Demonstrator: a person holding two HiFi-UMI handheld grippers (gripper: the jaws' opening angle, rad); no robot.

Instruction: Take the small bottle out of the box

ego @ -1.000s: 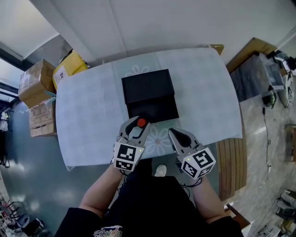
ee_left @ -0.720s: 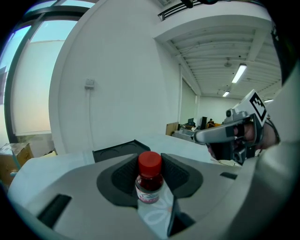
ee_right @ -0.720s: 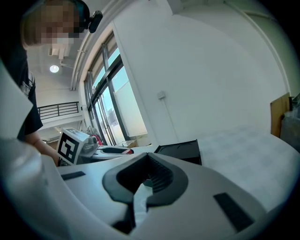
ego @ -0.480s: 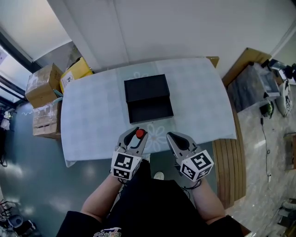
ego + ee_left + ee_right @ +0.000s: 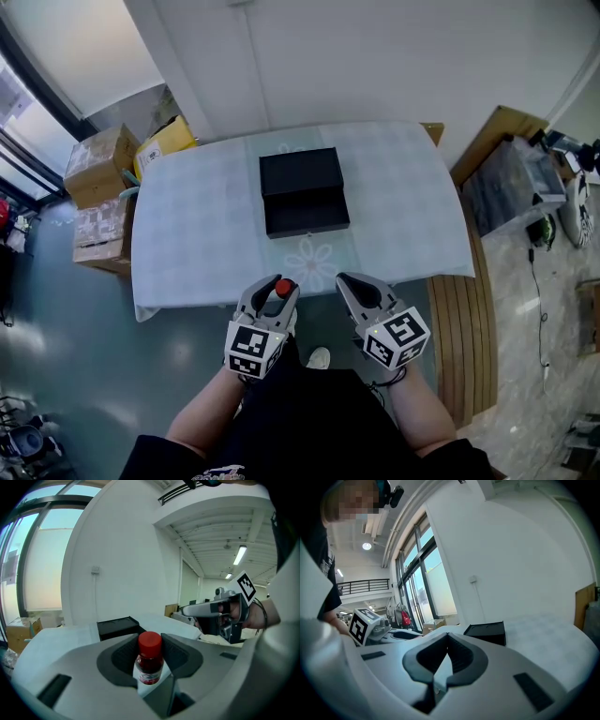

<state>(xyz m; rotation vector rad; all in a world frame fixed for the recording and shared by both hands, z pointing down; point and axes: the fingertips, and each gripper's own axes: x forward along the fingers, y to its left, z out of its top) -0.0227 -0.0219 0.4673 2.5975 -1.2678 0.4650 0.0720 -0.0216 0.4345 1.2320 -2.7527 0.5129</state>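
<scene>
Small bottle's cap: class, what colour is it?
Red. The cap of the small bottle shows best in the left gripper view.

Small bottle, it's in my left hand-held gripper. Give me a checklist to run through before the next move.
1. Small bottle gripped by the left hand-held gripper: ok, jaws closed on it below the red cap.
2. Bottle out of the box: ok, it is held off the near edge of the table, apart from the box.
3. Right hand-held gripper free: ok, jaws together, nothing between them.
4. Bare spot for setting down: ok, the cloth in front of the box is bare.
5. Grip firm enough: cannot tell.
</scene>
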